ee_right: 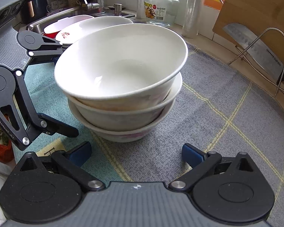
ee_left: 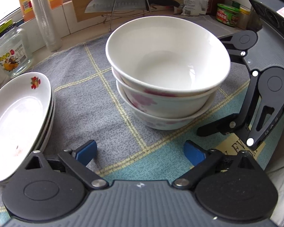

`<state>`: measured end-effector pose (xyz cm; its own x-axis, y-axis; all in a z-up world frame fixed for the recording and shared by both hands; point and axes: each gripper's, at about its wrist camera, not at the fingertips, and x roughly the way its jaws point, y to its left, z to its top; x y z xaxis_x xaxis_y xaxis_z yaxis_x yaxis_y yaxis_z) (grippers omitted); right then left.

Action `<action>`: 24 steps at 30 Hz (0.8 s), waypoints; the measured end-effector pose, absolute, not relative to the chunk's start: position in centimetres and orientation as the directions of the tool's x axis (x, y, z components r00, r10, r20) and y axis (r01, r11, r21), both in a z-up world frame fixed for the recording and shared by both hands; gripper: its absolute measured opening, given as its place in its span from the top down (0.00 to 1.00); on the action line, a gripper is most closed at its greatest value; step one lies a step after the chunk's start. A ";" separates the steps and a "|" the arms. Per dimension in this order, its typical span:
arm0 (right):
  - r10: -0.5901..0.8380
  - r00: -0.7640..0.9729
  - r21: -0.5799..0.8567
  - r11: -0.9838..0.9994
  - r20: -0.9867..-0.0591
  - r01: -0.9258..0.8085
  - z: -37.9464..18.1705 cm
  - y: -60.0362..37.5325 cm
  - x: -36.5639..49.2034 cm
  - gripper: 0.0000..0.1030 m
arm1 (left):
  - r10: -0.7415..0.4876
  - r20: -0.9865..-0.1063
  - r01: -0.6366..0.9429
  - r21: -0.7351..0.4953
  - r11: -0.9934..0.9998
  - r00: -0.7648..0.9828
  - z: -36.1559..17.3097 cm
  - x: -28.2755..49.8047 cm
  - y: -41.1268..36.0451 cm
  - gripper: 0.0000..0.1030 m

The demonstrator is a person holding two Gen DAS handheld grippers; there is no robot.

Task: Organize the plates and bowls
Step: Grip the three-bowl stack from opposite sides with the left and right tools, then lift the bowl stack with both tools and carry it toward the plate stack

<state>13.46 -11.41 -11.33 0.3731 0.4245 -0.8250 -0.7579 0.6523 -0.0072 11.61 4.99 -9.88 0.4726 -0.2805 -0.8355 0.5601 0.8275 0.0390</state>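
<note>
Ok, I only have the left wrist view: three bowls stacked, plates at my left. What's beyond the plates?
Observer: A steel sink with a red-and-white dish in it.
Operator: Is my left gripper holding anything?
Observer: No. From the right wrist view, the left gripper is open beside the bowl stack, its fingers empty.
Operator: And the right gripper?
Observer: The right gripper is open too, over the grey mat, short of the stack.
</note>
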 end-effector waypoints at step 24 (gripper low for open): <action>0.465 0.414 -0.008 0.657 -0.782 -0.754 -11.8 -12.5 12.9 0.00 | -0.370 -0.840 0.692 0.009 0.722 0.397 -10.1 13.7 4.8 0.00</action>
